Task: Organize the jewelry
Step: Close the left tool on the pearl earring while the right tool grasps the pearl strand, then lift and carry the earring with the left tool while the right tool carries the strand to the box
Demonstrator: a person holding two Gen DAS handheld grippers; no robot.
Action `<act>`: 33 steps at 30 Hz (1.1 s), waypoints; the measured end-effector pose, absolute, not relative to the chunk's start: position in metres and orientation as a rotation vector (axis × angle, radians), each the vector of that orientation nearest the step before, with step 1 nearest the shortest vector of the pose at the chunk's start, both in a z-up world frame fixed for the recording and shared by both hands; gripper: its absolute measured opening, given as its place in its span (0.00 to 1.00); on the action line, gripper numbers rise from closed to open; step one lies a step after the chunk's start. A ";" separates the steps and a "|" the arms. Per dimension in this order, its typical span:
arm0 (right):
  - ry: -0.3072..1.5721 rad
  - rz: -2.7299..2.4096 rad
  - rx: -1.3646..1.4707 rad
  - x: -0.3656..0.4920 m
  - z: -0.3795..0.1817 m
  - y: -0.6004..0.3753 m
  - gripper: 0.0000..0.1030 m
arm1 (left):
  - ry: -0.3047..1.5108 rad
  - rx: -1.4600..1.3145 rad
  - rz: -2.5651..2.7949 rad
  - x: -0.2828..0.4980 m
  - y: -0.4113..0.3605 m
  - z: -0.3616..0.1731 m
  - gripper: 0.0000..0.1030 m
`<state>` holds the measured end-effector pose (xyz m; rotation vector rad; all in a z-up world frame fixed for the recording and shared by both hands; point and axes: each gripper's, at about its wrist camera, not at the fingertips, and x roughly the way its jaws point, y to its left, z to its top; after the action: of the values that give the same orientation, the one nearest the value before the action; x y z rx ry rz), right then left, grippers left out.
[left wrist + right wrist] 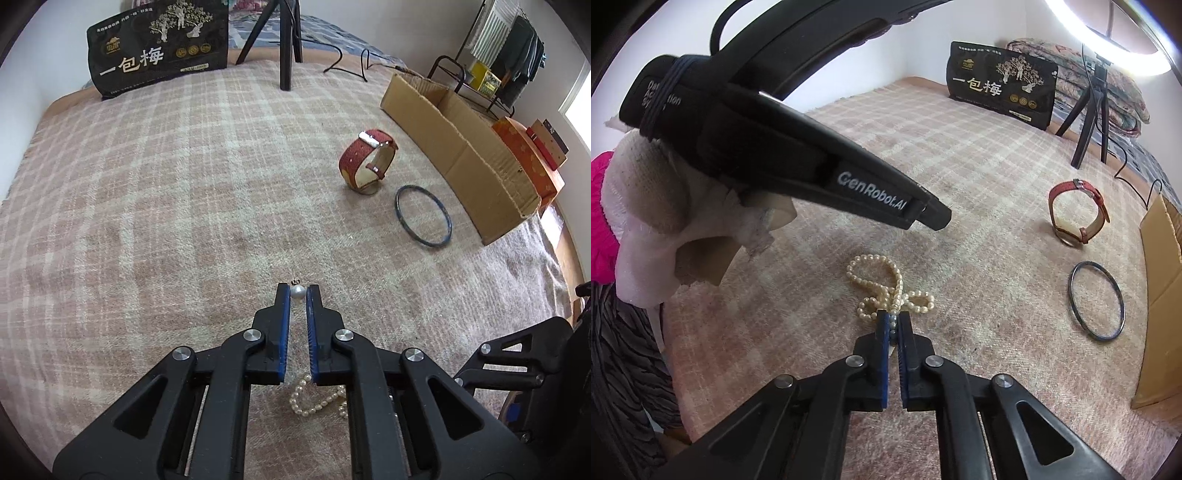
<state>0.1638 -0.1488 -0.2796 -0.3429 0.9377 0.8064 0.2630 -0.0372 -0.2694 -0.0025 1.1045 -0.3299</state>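
My left gripper [298, 291] is shut on a single pearl earring [297, 291], held at its fingertips above the plaid blanket. My right gripper [893, 320] is shut on a strand of the pearl necklace [886, 284], whose loops lie on the blanket just ahead of it. The necklace also shows under the left gripper in the left wrist view [314, 400]. A red watch [367, 160] stands on its side and a dark bangle [423, 214] lies flat, both to the right, near an open cardboard box [458, 147]. The left gripper's body [783, 147] fills the upper left of the right wrist view.
A black snack bag [159, 44] leans at the far edge of the bed. A black tripod [284, 44] with a ring light [1108, 40] stands beside it, with a cable trailing. An orange box [528, 158] sits behind the cardboard box. Folded quilts [1100, 85] lie at the back.
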 end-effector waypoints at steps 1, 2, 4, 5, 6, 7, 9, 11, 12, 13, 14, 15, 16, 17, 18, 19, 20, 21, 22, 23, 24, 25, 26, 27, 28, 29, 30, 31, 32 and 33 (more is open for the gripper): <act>0.933 0.808 -0.342 0.163 -0.277 -0.148 0.02 | 1.099 -0.006 -0.329 0.263 -0.036 -0.267 0.07; 0.928 0.808 -0.341 0.163 -0.275 -0.148 0.02 | 1.093 -0.008 -0.327 0.262 -0.035 -0.264 0.07; 0.917 0.808 -0.333 0.163 -0.270 -0.149 0.02 | 1.083 -0.017 -0.326 0.261 -0.033 -0.259 0.07; 0.912 0.806 -0.326 0.163 -0.268 -0.149 0.02 | 1.076 -0.023 -0.326 0.260 -0.032 -0.257 0.07; 0.908 0.803 -0.318 0.164 -0.266 -0.150 0.02 | 1.070 -0.027 -0.326 0.260 -0.031 -0.254 0.07; 0.903 0.800 -0.311 0.164 -0.263 -0.151 0.02 | 1.065 -0.029 -0.326 0.260 -0.030 -0.252 0.06; 0.890 0.792 -0.302 0.166 -0.257 -0.152 0.02 | 1.050 -0.034 -0.323 0.259 -0.028 -0.246 0.07; 0.874 0.784 -0.289 0.165 -0.251 -0.155 0.02 | 1.037 -0.045 -0.323 0.258 -0.026 -0.240 0.06; 0.863 0.780 -0.282 0.165 -0.246 -0.157 0.02 | 1.031 -0.052 -0.323 0.258 -0.025 -0.237 0.07; 0.854 0.778 -0.278 0.166 -0.242 -0.158 0.02 | 1.025 -0.056 -0.324 0.258 -0.024 -0.234 0.07; 0.844 0.774 -0.276 0.166 -0.238 -0.159 0.02 | 1.019 -0.059 -0.325 0.257 -0.024 -0.231 0.07; 0.832 0.772 -0.271 0.166 -0.234 -0.161 0.02 | 1.012 -0.062 -0.326 0.257 -0.024 -0.228 0.07; 0.820 0.770 -0.265 0.166 -0.229 -0.162 0.01 | 1.006 -0.067 -0.328 0.256 -0.024 -0.226 0.07; 0.810 0.766 -0.259 0.166 -0.225 -0.164 0.02 | 1.000 -0.071 -0.331 0.256 -0.024 -0.223 0.07; 0.797 0.761 -0.251 0.166 -0.219 -0.167 0.02 | 0.994 -0.073 -0.333 0.255 -0.025 -0.220 0.07; 0.788 0.758 -0.246 0.166 -0.216 -0.169 0.02 | 0.988 -0.076 -0.335 0.255 -0.026 -0.217 0.06; 0.777 0.752 -0.240 0.167 -0.211 -0.172 0.02 | 0.982 -0.080 -0.338 0.255 -0.027 -0.214 0.06; 0.765 0.746 -0.232 0.167 -0.206 -0.175 0.02 | 0.976 -0.084 -0.342 0.255 -0.028 -0.212 0.07; 0.755 0.740 -0.225 0.167 -0.202 -0.178 0.02 | 0.972 -0.087 -0.344 0.255 -0.029 -0.209 0.07; 0.744 0.733 -0.218 0.168 -0.197 -0.181 0.02 | 0.966 -0.089 -0.347 0.255 -0.031 -0.207 0.07; 0.732 0.724 -0.212 0.169 -0.193 -0.185 0.02 | 0.962 -0.092 -0.351 0.255 -0.032 -0.204 0.06; 0.722 0.716 -0.207 0.170 -0.188 -0.189 0.02 | 0.958 -0.094 -0.355 0.255 -0.034 -0.202 0.07; 0.712 0.706 -0.202 0.171 -0.184 -0.193 0.02 | 0.953 -0.095 -0.359 0.255 -0.036 -0.199 0.07; 0.701 0.695 -0.195 0.172 -0.180 -0.198 0.02 | 0.949 -0.095 -0.364 0.254 -0.039 -0.197 0.07; 0.690 0.683 -0.187 0.173 -0.175 -0.203 0.02 | 0.945 -0.094 -0.368 0.255 -0.042 -0.195 0.07; 0.681 0.673 -0.181 0.173 -0.171 -0.208 0.02 | 0.941 -0.094 -0.373 0.254 -0.045 -0.193 0.06; 0.670 0.660 -0.175 0.174 -0.166 -0.214 0.02 | 0.937 -0.094 -0.379 0.255 -0.048 -0.191 0.07; 0.659 0.646 -0.168 0.176 -0.162 -0.219 0.02 | 0.932 -0.094 -0.384 0.255 -0.051 -0.189 0.07; 0.648 0.634 -0.161 0.177 -0.157 -0.225 0.02 | 0.927 -0.095 -0.389 0.255 -0.055 -0.186 0.07; 0.636 0.620 -0.152 0.179 -0.152 -0.232 0.02 | 0.923 -0.096 -0.395 0.255 -0.058 -0.184 0.07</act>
<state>0.1787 -0.2316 -0.1522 -0.1520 0.6364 0.6197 0.2552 -0.0580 -0.1843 -0.0957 0.9231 -0.3948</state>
